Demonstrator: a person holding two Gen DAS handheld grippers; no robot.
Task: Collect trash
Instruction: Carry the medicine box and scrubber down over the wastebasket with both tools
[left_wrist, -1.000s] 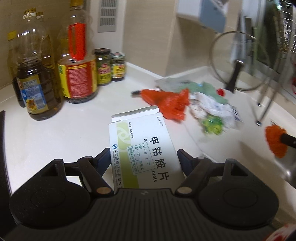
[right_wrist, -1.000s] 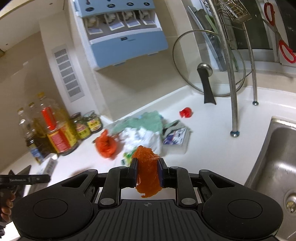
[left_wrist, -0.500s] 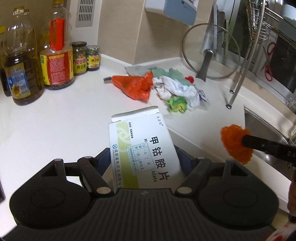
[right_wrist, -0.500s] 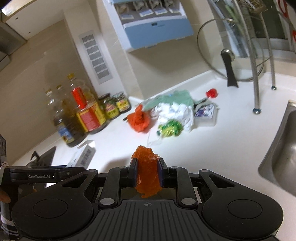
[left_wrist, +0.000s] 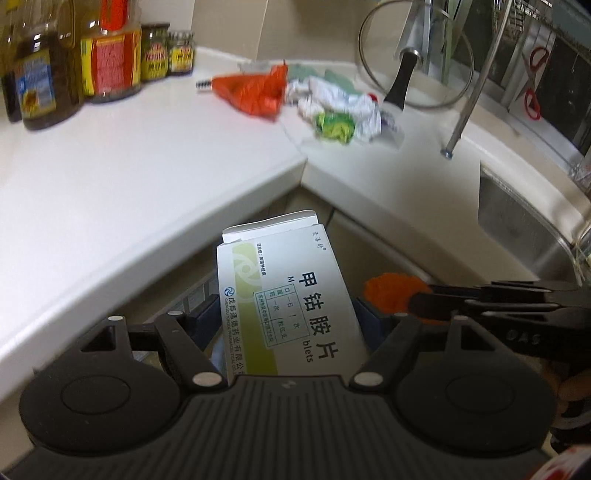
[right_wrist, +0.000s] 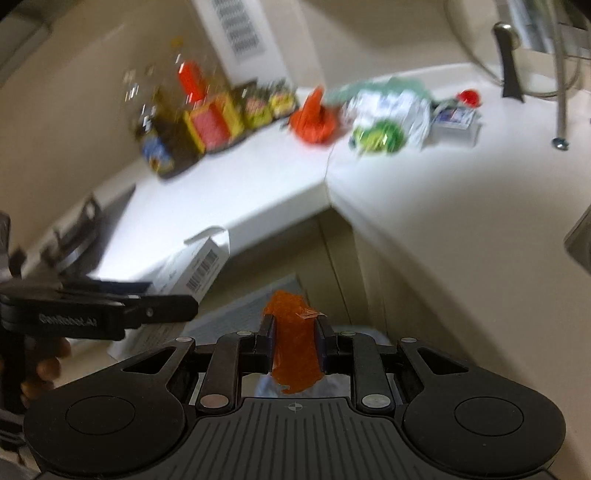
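medicine box (left_wrist: 284, 295) face reads 甲钴胺片, with "blets" below it, a small grid including "一日" and "次", and "pharmaceutical co." along the green strip. barcode on its end (right_wrist: 203, 273), digits unreadable. left gripper (right_wrist: 159, 310) body: "genrobot.ai". bottle and jar labels (left_wrist: 110, 62) too blurred to read.

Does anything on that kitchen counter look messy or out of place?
Yes: crumpled litter lies heaped near the corner, an orange bag, white wrappers and a green wad, on the otherwise tidy counter.
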